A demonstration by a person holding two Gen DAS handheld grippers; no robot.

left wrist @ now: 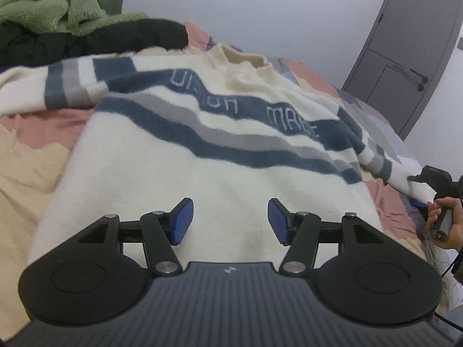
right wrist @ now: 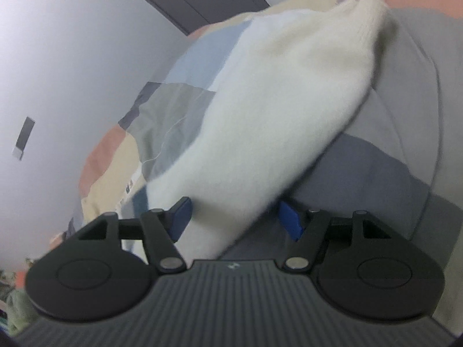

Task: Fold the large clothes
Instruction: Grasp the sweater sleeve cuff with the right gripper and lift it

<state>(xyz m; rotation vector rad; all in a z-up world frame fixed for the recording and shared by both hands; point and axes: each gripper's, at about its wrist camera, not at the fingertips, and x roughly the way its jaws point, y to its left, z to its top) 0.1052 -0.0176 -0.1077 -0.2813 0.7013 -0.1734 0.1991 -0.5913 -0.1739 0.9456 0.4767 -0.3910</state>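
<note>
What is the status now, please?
Left gripper open above sweater. Right gripper open, sleeve between, unpinched. Nothing in the way.

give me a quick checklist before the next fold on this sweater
1. Sweater lies front up on the bed cover: ok.
2. Left hand-held gripper open, nothing between its pads: ok.
3. Right hand-held gripper open, cream sleeve lying between its jaws, not pinched: ok.
4. Torso smooth: not ok, the stripes ripple.
5. Far sleeve laid flat: cannot tell, blurred.
6. Green blanket and black garment clear of the sweater: not ok, they sit at its far edge.
</note>
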